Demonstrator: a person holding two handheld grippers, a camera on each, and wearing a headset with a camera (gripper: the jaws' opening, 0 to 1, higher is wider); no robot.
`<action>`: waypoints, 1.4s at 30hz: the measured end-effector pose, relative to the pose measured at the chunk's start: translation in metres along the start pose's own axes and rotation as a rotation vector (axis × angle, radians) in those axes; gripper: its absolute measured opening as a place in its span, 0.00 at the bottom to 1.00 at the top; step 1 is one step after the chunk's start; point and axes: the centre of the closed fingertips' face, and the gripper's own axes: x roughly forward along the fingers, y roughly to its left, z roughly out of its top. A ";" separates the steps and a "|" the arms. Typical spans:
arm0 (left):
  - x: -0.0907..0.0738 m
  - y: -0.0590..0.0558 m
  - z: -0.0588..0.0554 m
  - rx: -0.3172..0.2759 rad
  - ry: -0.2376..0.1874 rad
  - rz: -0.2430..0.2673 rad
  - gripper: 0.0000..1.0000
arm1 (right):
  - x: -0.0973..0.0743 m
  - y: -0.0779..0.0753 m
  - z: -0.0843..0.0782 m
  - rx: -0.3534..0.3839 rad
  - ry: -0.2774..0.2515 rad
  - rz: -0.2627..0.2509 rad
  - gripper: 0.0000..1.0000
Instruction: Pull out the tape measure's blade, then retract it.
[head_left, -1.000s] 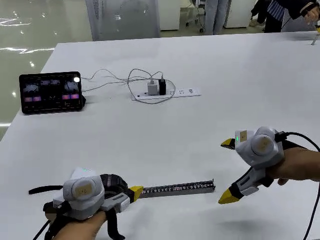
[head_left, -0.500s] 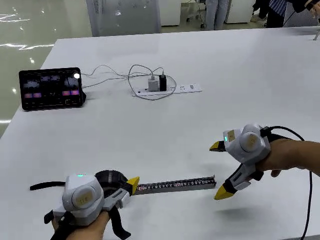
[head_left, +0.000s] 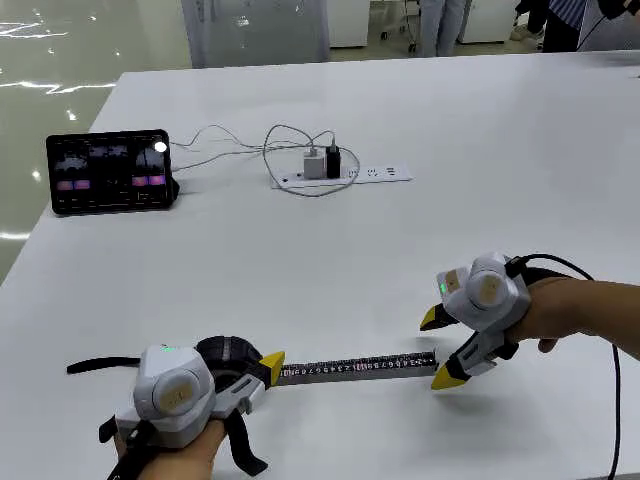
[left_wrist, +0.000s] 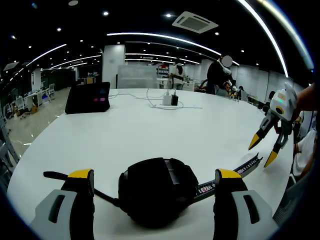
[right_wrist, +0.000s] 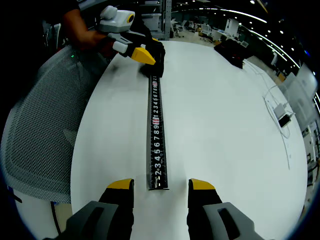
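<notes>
A black tape measure case (head_left: 222, 352) lies on the white table (head_left: 330, 260) at the near left, its black blade (head_left: 350, 367) drawn out to the right. My left gripper (head_left: 240, 372) stands open around the case (left_wrist: 157, 192), with a gap at each jaw. The blade's end hook (right_wrist: 157, 185) lies between the yellow tips of my right gripper (right_wrist: 160, 184), which is open and straddles it without touching (head_left: 440, 348). In the right gripper view the blade (right_wrist: 156, 125) runs straight away to the case and the left gripper (right_wrist: 135, 50).
A dark tablet (head_left: 110, 172) stands at the far left. A white power strip (head_left: 345, 176) with chargers and looped cables lies behind the middle. The case's black strap (head_left: 95, 365) trails left. The table's near edge is close below both grippers.
My right gripper has moved down and to the left, so its tips now straddle the blade's end. The blade's length looks the same. The left gripper stays at the case.
</notes>
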 end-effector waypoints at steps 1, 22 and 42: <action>0.000 0.000 0.000 0.000 0.001 -0.001 0.99 | 0.001 0.000 0.000 0.002 0.000 0.000 0.37; 0.005 -0.004 -0.003 -0.027 0.028 0.004 0.92 | 0.007 0.004 -0.002 -0.021 0.042 0.006 0.12; 0.004 -0.003 -0.005 0.016 0.064 0.005 0.69 | 0.007 0.002 -0.004 0.030 0.054 0.018 0.11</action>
